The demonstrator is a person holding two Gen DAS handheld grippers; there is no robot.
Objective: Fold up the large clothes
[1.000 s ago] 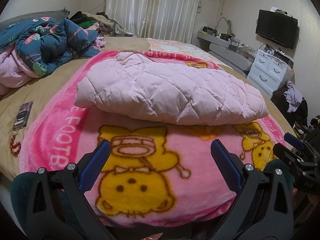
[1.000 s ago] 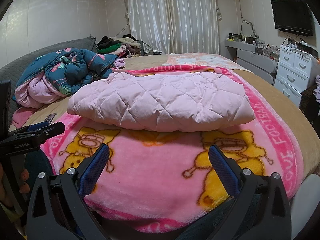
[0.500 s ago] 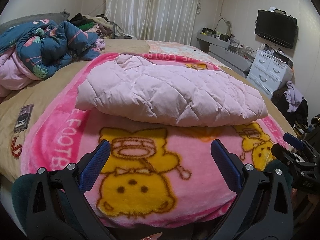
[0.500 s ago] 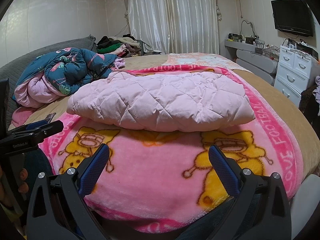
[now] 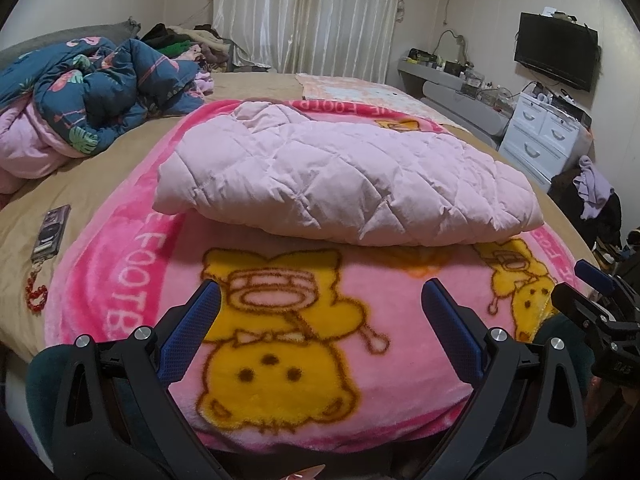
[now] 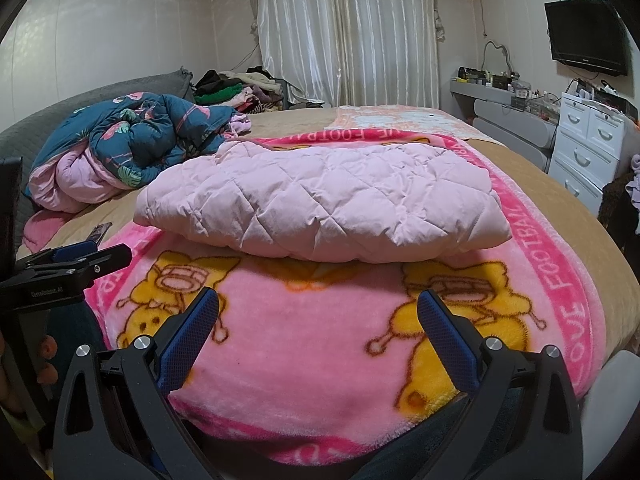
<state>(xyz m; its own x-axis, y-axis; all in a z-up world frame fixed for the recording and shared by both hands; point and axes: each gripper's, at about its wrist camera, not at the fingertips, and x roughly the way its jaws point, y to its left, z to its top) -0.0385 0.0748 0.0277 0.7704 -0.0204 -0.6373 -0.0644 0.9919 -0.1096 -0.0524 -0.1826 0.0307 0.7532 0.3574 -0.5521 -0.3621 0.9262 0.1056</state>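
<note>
A pale pink quilted coat (image 5: 340,184) (image 6: 320,200) lies folded into a thick rectangle on a pink blanket with yellow bears (image 5: 280,340) (image 6: 300,340). My left gripper (image 5: 320,304) hangs open over the blanket's near end, well short of the coat, with nothing between its blue pads. My right gripper (image 6: 318,308) is open too, at the same distance from the coat. Each gripper shows at the edge of the other's view: the right one (image 5: 592,296) and the left one (image 6: 72,264).
A crumpled dark blue floral duvet (image 5: 92,96) (image 6: 132,140) lies at the left of the tan bed (image 5: 24,216). A phone with a red charm (image 5: 50,232) rests left of the blanket. White drawers (image 6: 588,148), a TV (image 5: 556,56) and a clothes pile (image 5: 596,196) stand at the right.
Both views shifted only slightly; the left gripper drifted a little so the scene sits marginally lower. The coat has not moved and both grippers stay open.
</note>
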